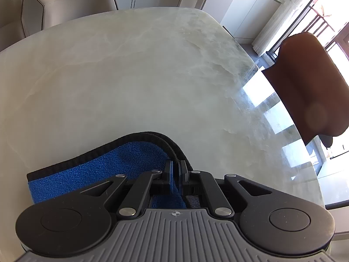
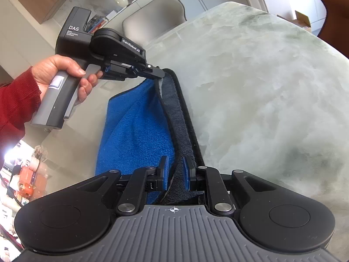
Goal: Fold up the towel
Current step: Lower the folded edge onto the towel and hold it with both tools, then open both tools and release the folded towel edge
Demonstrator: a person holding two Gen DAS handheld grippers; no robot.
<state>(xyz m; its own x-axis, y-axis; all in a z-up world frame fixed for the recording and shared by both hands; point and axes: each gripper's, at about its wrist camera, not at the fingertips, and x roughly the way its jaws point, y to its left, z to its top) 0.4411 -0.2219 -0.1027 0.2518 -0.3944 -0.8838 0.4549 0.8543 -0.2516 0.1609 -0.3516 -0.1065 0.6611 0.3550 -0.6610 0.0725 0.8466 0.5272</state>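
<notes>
A blue towel [image 1: 98,174] with a black hem and a grey reverse lies at the near edge of the pale marble table [image 1: 130,76]. My left gripper [image 1: 176,163] is shut on the raised hem, which humps up into its fingers. In the right wrist view the towel [image 2: 135,131] runs as a lifted ridge from the left gripper [image 2: 160,74], held by a hand [image 2: 65,69] in a red sleeve, down to my right gripper [image 2: 176,163]. The right jaws stand a little apart, with the folded towel edge pinched between the pads. The blue side droops to the left of the ridge.
A brown chair back [image 1: 309,83] stands at the table's right side by bright windows. Beige chairs [image 1: 76,0] sit beyond the far edge. The marble table [image 2: 261,87] stretches to the right of the towel. Shelves with clutter lie low at the left [image 2: 24,174].
</notes>
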